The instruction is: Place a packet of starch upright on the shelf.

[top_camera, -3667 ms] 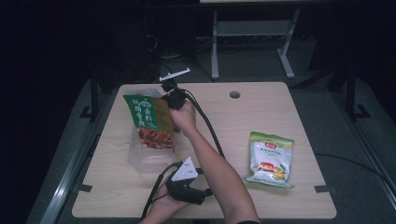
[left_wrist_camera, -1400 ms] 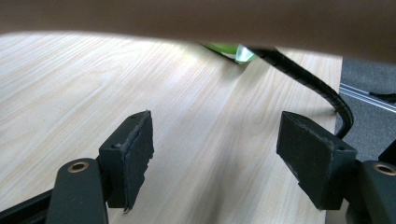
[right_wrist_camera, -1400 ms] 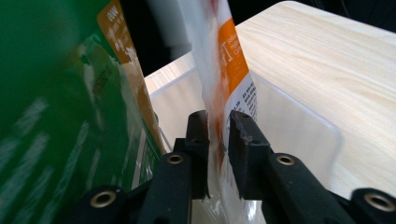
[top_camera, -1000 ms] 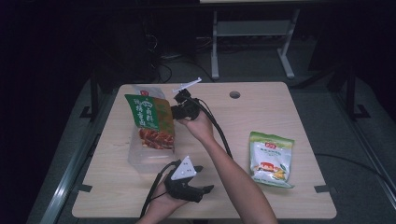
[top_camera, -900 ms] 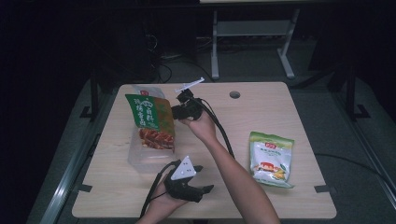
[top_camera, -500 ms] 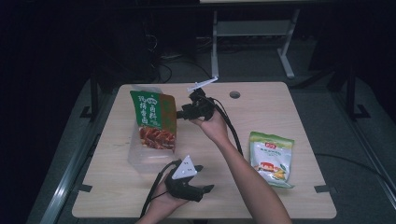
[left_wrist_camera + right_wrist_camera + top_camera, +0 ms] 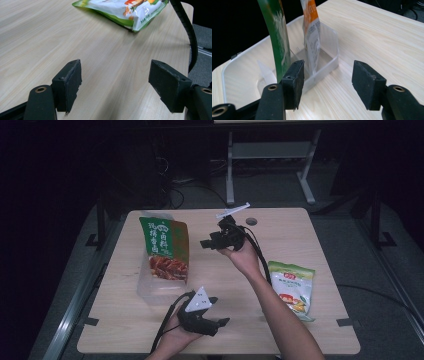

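Two sets of tongs are at work, and neither grips anything. Right tongs (image 7: 206,243) sit near the middle of the high view, upper centre, held in the person's right hand (image 7: 243,256); their jaws have just been opening and stand apart with nothing between them, as the right gripper view (image 7: 325,82) shows bare wood in the gap. Just to their left in the high view stands a green snack pouch (image 7: 164,249), upright and leaning in a clear plastic bin (image 7: 150,292); in the right gripper view that pouch (image 7: 277,37) rises at upper left behind the left jaw, inside the bin (image 7: 329,62), apart from the pads. Left tongs (image 7: 220,322) lie low at the bottom centre of the high view, held in the left hand (image 7: 172,337), released too: the left gripper view (image 7: 115,87) shows both pads wide apart over bare surface (image 7: 50,37). Farther out, a white and green pouch (image 7: 292,287) lies flat at the right of the high view, well apart from both tongs, and appears at the top of the left gripper view (image 7: 125,11).
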Demonstrator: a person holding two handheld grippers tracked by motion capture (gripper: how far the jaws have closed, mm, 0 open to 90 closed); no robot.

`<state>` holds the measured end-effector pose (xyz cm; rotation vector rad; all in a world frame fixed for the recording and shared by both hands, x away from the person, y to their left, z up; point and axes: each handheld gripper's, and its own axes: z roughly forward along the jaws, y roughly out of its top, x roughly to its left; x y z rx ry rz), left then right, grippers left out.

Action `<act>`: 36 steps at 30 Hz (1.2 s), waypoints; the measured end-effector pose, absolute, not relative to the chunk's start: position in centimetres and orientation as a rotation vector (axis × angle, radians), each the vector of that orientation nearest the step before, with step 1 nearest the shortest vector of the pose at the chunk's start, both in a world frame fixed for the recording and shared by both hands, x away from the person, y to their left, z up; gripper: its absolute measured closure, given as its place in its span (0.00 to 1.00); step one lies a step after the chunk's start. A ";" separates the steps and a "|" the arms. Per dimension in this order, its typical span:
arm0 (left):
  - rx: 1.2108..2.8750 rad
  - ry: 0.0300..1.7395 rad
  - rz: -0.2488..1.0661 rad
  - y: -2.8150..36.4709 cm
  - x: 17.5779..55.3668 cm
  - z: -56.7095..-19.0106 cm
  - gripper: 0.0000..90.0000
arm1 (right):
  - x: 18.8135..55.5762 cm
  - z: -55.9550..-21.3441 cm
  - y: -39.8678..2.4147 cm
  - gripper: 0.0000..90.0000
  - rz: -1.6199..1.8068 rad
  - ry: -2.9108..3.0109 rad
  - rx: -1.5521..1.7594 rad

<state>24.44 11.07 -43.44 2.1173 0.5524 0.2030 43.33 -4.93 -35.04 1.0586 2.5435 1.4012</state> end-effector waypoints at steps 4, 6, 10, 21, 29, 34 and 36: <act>2.125 0.546 0.206 10.9 24.5 -43.5 0.29 | 42.9 -35.0 -6.3 0.45 1.399 2.533 1.068; 2.129 0.544 0.204 10.9 24.5 -43.5 0.29 | 42.8 -34.9 -6.9 0.45 1.396 2.534 1.083; 2.137 0.541 0.199 10.7 24.5 -43.7 0.29 | 42.4 -35.0 -8.3 0.45 1.394 2.517 1.105; 2.125 0.554 0.178 10.1 24.7 -43.7 0.29 | 40.9 -35.8 -12.5 0.43 1.367 2.494 1.178; 2.126 0.551 0.175 9.6 25.4 -43.4 0.29 | 39.9 -36.0 -15.8 0.41 1.316 2.483 1.233; 2.127 0.547 0.171 9.0 25.6 -43.3 0.30 | 39.3 -36.1 -17.6 0.40 1.310 2.460 1.273; 2.127 0.546 0.171 8.7 25.7 -43.2 0.30 | 38.9 -36.3 -18.3 0.40 1.290 2.463 1.286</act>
